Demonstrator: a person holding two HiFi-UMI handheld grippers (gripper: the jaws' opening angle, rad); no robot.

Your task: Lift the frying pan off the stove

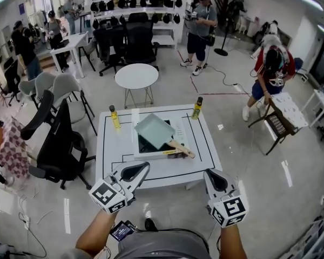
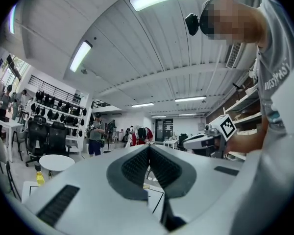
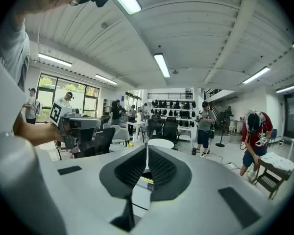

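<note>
The frying pan (image 1: 154, 130) is square and pale green, with a wooden handle (image 1: 181, 149) pointing to the front right. It rests on a black stove top (image 1: 149, 147) in the middle of a white table (image 1: 200, 161). My left gripper (image 1: 143, 167) hovers at the table's front left edge, jaws shut and empty. My right gripper (image 1: 213, 173) hangs at the front right corner, also shut with nothing in it. Both are short of the pan. In the left gripper view the left gripper (image 2: 148, 148) shows its pads pressed together, as does the right gripper (image 3: 147, 148) in its own view.
A yellow bottle (image 1: 114, 117) stands at the table's back left and a green one (image 1: 197, 108) at the back right. A black office chair (image 1: 59, 144) is close on the left. A round white table (image 1: 136, 76) and several people stand beyond.
</note>
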